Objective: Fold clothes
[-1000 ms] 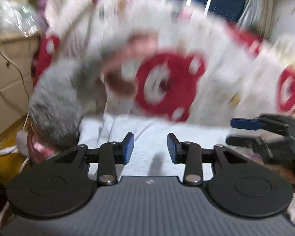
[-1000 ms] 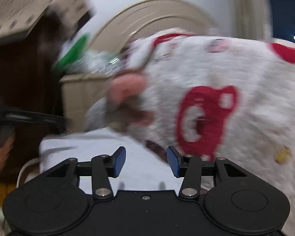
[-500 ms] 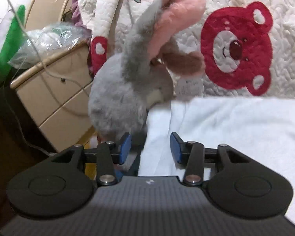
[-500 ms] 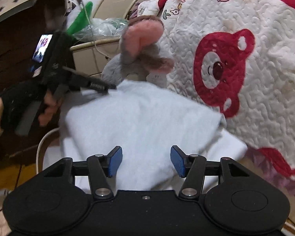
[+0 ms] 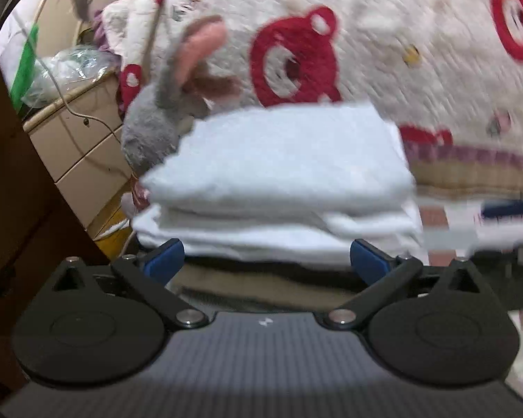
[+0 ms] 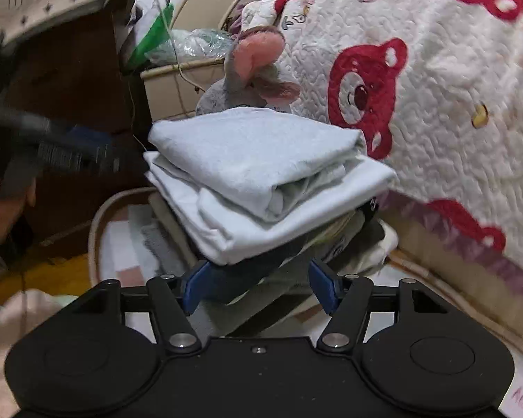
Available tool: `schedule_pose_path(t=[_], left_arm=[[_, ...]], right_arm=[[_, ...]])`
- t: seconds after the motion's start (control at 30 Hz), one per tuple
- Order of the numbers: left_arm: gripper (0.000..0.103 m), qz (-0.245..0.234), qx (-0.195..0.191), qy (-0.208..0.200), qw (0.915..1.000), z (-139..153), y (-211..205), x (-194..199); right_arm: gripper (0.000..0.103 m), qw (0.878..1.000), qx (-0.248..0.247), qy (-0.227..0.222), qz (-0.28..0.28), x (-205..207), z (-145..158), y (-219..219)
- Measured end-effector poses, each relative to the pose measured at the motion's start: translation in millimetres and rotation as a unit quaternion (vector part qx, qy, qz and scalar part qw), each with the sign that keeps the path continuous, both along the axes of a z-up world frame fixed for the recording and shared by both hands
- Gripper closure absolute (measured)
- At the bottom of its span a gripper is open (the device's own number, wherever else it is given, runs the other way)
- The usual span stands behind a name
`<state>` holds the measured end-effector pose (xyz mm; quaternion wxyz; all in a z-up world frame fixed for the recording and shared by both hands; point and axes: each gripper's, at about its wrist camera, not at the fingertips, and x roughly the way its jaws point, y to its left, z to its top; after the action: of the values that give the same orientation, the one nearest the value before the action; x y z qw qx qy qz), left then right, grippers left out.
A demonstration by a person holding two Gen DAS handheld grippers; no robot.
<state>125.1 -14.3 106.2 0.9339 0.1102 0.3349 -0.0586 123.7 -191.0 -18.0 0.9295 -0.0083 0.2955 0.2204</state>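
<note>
On top of the clothes pile (image 6: 334,244), the folded white garment (image 6: 261,174) lies flat, its near corner sticking out past the pile's edge. Behind it stand a grey plush toy (image 6: 251,66) and the bear-printed quilt (image 6: 436,111). Both tongs are spread apart and hold nothing: the left gripper (image 5: 266,261) is just in front of the garment's near edge, and the right gripper (image 6: 259,287) is below the overhanging corner.

The step in hand seems to be finishing this garment and leaving it on the pile. To do it well, I would draw both grippers straight back without catching the loose layers, because the top fold is only resting and may slide. If the stack needs tidying, push the near corner gently toward the quilt.

The right wrist view shows the darker clothes under the garment, the folded layers at its corner, and the left gripper, blurred, well apart at the left. The left wrist view hides the pile below and shows only the long front edge of the garment, with drawers (image 5: 83,139) at the left.
</note>
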Motion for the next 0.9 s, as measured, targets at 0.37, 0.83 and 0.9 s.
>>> schedule_pose_path(t=[0.37,0.83,0.9], left_arm=[[0.0,0.007,-0.002,0.057,0.9983,-42.7,-75.5,-55.4],[0.0,0.009,0.022,0.08,0.9965,-61.3,-114.6,-74.5],[0.0,0.007,0.025,0.079,0.9966,-60.5,-115.9,-74.7]], right_arm=[[0.033,0.996,0.056,-0.014,-0.064,-66.7,-4.7,-47.4],[0.03,0.996,0.044,-0.048,-0.06,-89.1,-21.5,-46.7],[0.03,0.996,0.047,-0.043,-0.062,-88.4,-23.1,-47.5]])
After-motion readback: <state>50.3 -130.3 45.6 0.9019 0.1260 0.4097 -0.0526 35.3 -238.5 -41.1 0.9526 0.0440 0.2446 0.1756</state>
